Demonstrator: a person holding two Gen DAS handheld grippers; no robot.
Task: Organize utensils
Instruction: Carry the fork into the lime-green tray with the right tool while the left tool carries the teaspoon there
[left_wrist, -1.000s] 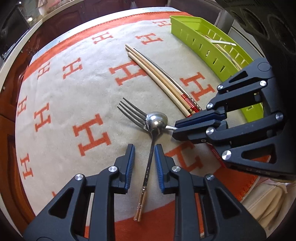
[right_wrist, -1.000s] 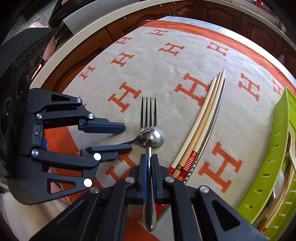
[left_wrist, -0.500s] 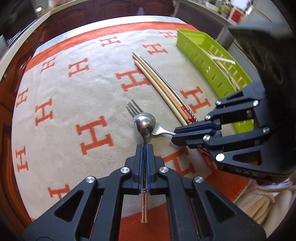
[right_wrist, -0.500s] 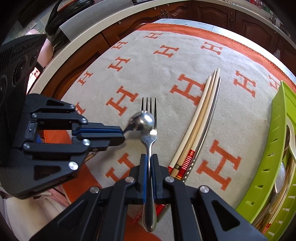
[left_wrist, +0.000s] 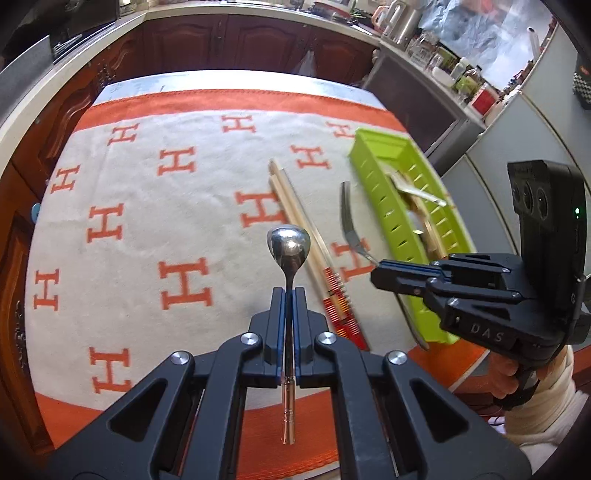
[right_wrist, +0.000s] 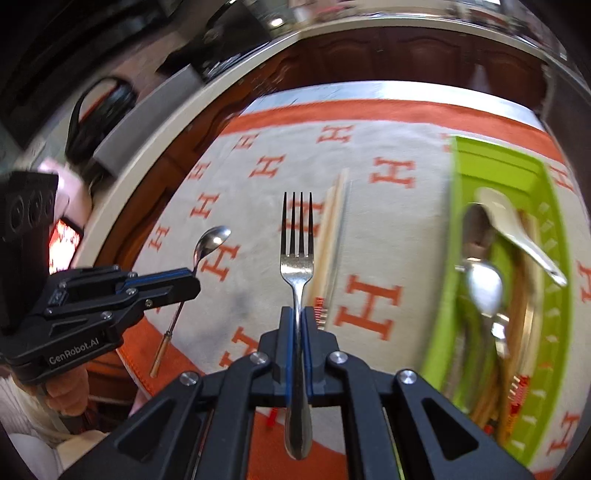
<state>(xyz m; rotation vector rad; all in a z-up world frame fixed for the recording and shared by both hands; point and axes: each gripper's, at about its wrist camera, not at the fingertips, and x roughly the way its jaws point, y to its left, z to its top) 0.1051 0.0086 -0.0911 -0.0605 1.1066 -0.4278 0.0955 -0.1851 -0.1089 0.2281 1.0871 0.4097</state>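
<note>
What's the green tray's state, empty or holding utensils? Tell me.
Holding utensils. The green tray already contains a white ceramic spoon, a metal spoon and chopsticks.

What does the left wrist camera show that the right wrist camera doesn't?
Only the left wrist view: shelves of jars. Only the right wrist view: the white ladle in the tray, clearly. Both: the spoon in the left gripper, the fork in the right gripper, the chopsticks, the green tray.
</note>
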